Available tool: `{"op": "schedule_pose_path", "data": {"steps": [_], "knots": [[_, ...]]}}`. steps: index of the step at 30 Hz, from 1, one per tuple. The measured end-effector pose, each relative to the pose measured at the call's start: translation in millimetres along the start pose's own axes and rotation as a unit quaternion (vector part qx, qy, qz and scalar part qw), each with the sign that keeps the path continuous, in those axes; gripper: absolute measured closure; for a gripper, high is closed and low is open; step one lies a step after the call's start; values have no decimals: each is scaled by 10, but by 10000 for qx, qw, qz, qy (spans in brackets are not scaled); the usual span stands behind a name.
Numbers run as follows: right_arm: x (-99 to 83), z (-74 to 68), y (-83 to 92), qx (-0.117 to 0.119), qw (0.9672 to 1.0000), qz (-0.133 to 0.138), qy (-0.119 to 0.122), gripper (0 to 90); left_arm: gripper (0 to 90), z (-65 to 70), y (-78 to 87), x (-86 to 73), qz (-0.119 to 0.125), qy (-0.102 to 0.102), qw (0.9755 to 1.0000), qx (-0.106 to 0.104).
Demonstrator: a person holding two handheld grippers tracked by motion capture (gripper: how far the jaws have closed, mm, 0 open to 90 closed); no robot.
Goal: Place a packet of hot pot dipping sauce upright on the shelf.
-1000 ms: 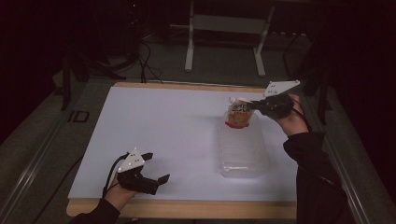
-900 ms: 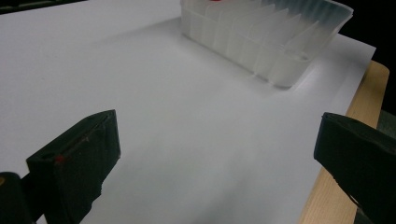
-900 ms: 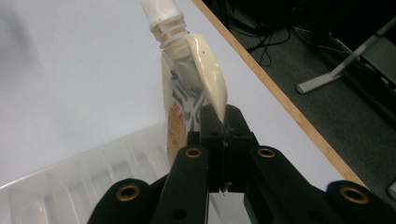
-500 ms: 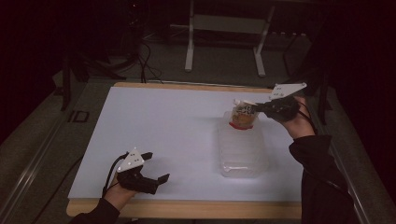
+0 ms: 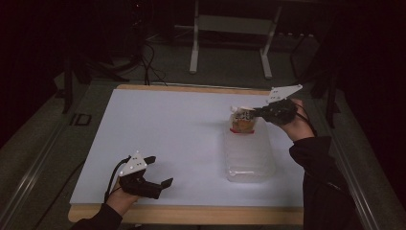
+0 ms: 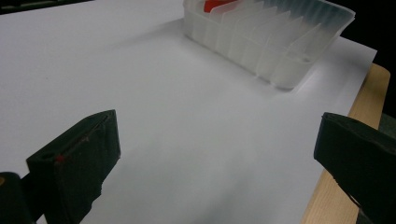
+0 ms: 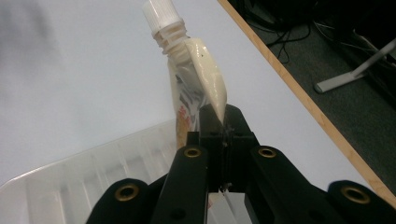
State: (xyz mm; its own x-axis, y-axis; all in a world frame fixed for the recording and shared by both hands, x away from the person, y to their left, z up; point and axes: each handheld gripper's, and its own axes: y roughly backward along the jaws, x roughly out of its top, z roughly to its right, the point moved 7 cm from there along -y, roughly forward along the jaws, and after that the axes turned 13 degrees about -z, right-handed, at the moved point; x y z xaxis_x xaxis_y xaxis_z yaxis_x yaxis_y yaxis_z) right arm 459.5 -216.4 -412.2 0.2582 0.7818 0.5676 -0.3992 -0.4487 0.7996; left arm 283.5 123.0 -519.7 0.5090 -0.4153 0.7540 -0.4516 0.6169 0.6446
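Note:
A spouted pouch [image 5: 243, 122] with a white cap [image 7: 160, 15] and creamy contents hangs upright at the far end of a clear ribbed plastic rack [image 5: 249, 158]. My right gripper [image 5: 253, 113] is shut on the pouch's upper edge, just below the spout [image 7: 220, 125]. The pouch's red bottom edge [image 5: 242, 130] reaches down into the rack's far end. Near the table's front left, my left gripper [image 5: 159, 170] rests open, and nothing lies between its jaws [image 6: 215, 154]. From there the rack [image 6: 266, 37] lies ahead.
A white sheet [image 5: 182, 139] covers the wooden table, whose front edge [image 5: 191, 214] shows bare wood. A metal stand's legs [image 5: 230, 43] and cables lie on the dark floor beyond the table.
The right gripper has sunk slightly with the pouch toward the rack's far end. The left gripper has stayed where it was.

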Motion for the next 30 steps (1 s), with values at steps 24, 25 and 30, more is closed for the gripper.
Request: {"op": "schedule_pose_path", "data": {"steps": [24, 25, 30], "knots": [[-254, 82, -417, 350, 9969, 51, -709, 822, 5, 11, -25, -15, -20, 3, 10000, -46], [-251, 89, -405, 329, 9968, 40, -733, 798, 5, 11, -25, -16, -19, 11, 10000, -50], [-239, 95, -323, 182, 9958, -59, -895, 702, 5, 10, -19, -12, -23, 4, 10000, -44]]}}
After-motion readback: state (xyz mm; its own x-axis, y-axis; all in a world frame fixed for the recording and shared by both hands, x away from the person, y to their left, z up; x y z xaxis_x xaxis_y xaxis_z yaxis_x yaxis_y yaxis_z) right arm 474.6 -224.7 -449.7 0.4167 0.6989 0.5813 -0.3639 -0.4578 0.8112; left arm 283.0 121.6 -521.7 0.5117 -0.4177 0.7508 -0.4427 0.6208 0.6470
